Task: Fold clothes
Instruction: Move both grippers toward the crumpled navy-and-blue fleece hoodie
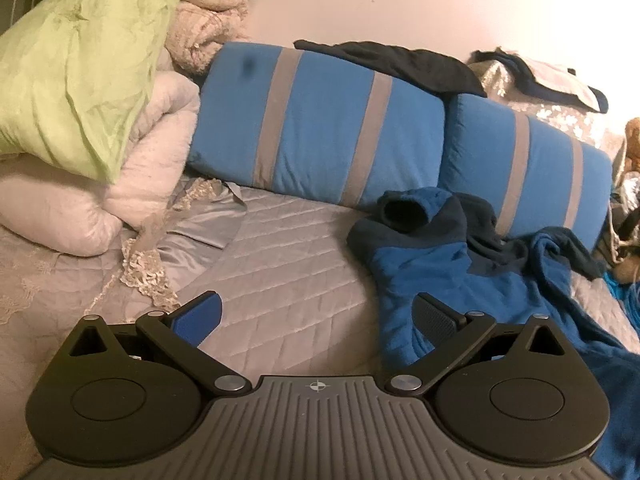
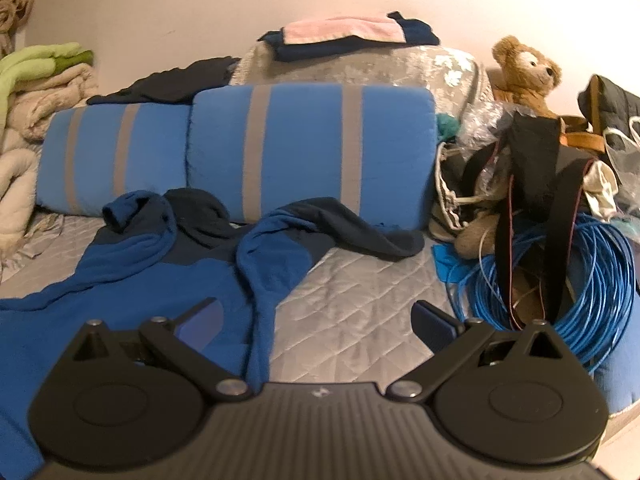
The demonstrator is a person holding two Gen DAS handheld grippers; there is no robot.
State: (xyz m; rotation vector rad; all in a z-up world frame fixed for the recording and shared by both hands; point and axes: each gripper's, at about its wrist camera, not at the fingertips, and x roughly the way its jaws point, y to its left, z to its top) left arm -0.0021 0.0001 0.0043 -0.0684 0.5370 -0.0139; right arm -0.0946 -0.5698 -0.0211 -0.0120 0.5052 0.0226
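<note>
Garment: a two-tone blue fleece top, bright blue body with dark navy shoulders and cuffs, lies crumpled and unfolded on the bed, its sleeves sprawled toward the cushions.
Left sleeve: in my left view the rolled cuff stands up just in front of the cushions, its opening facing me.
Right sleeve: in my right view a navy cuff end trails across the quilt, touching the base of the nearer cushion.
My left claw: released, fingers spread wide, gripping nothing — the right finger hangs over the blue fabric, the left one over bare quilt.
My right claw: also released and empty, its left finger above the fleece, the right one near the cable coil.
Bed: a silver-grey quilted satin cover under everything.
Cushions: two bright blue cushions with grey stripes lean side by side behind the garment; a dark cloth lies draped on top of them.
Left of the bed: a pale green pillow resting on cream bedding.
Right of the bed: a coil of blue cable with a black strap across it — and a brown teddy bear behind.
Behind: folded pink and navy cloths stacked on a silvery patterned bundle.
</note>
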